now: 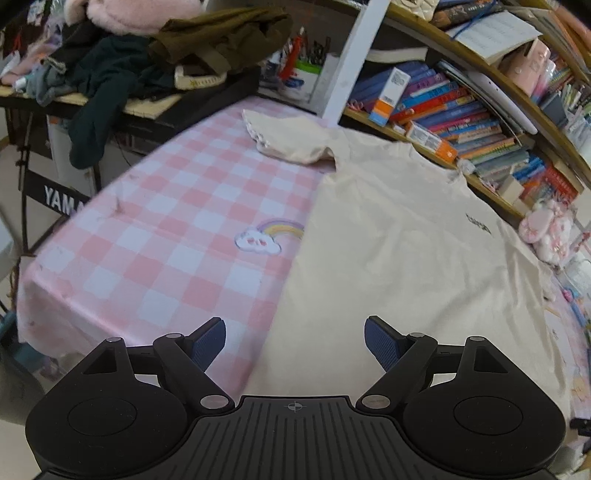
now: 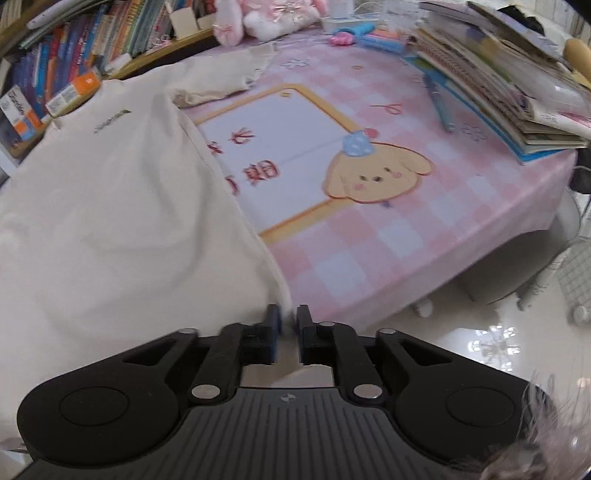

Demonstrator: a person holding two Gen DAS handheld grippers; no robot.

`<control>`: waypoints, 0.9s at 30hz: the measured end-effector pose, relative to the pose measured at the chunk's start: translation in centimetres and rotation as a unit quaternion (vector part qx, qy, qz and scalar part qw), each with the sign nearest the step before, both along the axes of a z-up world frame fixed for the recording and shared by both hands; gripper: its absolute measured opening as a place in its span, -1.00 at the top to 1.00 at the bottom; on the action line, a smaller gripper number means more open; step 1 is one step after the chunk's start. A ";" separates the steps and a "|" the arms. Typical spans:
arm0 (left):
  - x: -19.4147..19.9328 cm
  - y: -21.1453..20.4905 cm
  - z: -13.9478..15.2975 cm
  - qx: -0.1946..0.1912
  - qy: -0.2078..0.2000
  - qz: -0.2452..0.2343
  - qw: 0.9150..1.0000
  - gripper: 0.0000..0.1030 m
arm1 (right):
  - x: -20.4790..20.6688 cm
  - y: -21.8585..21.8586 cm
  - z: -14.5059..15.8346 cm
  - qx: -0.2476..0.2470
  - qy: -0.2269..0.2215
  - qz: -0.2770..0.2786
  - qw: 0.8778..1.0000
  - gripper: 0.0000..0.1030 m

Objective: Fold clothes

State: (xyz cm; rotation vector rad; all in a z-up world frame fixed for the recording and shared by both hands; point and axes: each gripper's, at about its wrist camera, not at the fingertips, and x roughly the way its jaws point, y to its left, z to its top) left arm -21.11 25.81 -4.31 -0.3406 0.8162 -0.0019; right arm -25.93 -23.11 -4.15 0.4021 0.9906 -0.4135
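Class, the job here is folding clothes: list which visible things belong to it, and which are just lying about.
Job: cream T-shirt; left gripper; right gripper.
Lying about: shelf books; clothes heap; plush toy; stacked books.

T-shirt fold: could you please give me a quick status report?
Left gripper open above the hem. Right gripper nearly closed at the cream T-shirt's corner; grip unclear. Shirt flat, unfolded on checked tablecloth. Nothing obstructing.

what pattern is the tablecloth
Pink and white checks on the tablecloth, clearest in the left wrist view.
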 end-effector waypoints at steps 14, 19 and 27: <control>0.8 -0.6 -2.0 0.004 0.029 -0.017 0.999 -0.62 | 0.6 2.7 0.1 -0.046 -0.016 0.059 0.997 0.37; 0.4 -1.1 -2.1 0.027 0.026 -0.034 0.999 -0.48 | 1.2 3.4 -0.6 -0.069 -0.015 0.069 0.995 0.35; 0.0 -2.1 -2.0 0.045 0.028 -0.065 0.997 -0.17 | 1.5 2.3 -0.4 -0.090 0.006 0.077 0.993 0.91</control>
